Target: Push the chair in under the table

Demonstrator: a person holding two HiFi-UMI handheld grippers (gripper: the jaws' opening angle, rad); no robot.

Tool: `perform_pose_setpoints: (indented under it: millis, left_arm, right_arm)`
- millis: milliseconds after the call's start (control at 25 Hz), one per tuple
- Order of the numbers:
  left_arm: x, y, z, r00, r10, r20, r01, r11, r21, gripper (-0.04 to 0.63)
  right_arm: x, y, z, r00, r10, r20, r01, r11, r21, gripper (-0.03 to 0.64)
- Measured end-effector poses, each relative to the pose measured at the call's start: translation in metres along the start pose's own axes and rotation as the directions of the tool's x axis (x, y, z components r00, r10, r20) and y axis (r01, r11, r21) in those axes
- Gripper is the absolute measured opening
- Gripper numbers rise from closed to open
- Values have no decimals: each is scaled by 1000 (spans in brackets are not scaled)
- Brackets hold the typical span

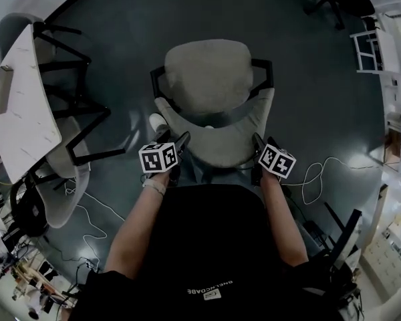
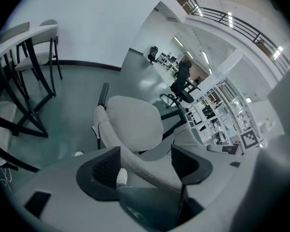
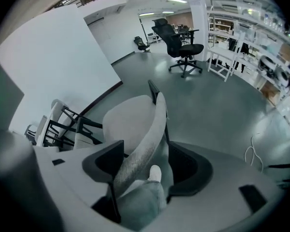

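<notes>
A grey office chair (image 1: 207, 72) with black armrests stands mid-floor, its backrest (image 1: 217, 139) towards me. The white table (image 1: 20, 105) is off to the left, apart from the chair. My left gripper (image 1: 179, 146) is at the backrest's left top corner and my right gripper (image 1: 259, 147) at its right top corner. In the left gripper view the left gripper (image 2: 147, 164) is open with the backrest's top edge (image 2: 135, 161) running between its jaws, a gap on the right side. The right gripper (image 3: 145, 167) is also open and straddles the backrest edge (image 3: 147, 139), which lies nearer its left jaw.
Other grey chairs (image 1: 67, 179) sit tucked under the table's black legs. A white cable (image 1: 314, 176) loops on the floor at right. My white shoe (image 1: 158, 122) is beside the chair base. White shelving (image 1: 387, 52) and a black office chair (image 3: 181, 45) stand farther off.
</notes>
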State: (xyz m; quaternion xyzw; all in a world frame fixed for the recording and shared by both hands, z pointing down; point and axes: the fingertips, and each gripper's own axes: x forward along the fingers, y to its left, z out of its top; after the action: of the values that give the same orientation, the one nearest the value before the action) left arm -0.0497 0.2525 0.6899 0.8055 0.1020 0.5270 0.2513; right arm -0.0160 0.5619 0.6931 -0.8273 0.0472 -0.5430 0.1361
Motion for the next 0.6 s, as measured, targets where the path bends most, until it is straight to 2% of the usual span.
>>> perform_pose_setpoints:
  millis: [120,280,480,520,600]
  left_arm:
    - [11,-1,-11,998,-26,-52,24,999,-28,310]
    - [25,-2,-18,996,-36,-83,33,998,-46,310]
    - [33,-1,-24,995,35,-89,-34,999,11,310]
    - [33,2,-23,995,60,-86,-59,998,8,310]
    - [31,16,-23,989,124,-78,-127,991,-41,310]
  right_arm:
    - [2,-1,-4,1000,-13,-2,14,999,29,275]
    - [7,0,-8,1000,-13,-19,15,994,105,275]
    - [17,5,-19,997,50,-64,-35,975,219,275]
    - [20,11,-23,994,73,-86,-52,973,224,273]
    - [25,24,-31,985,105,-134,-77,976,202,274]
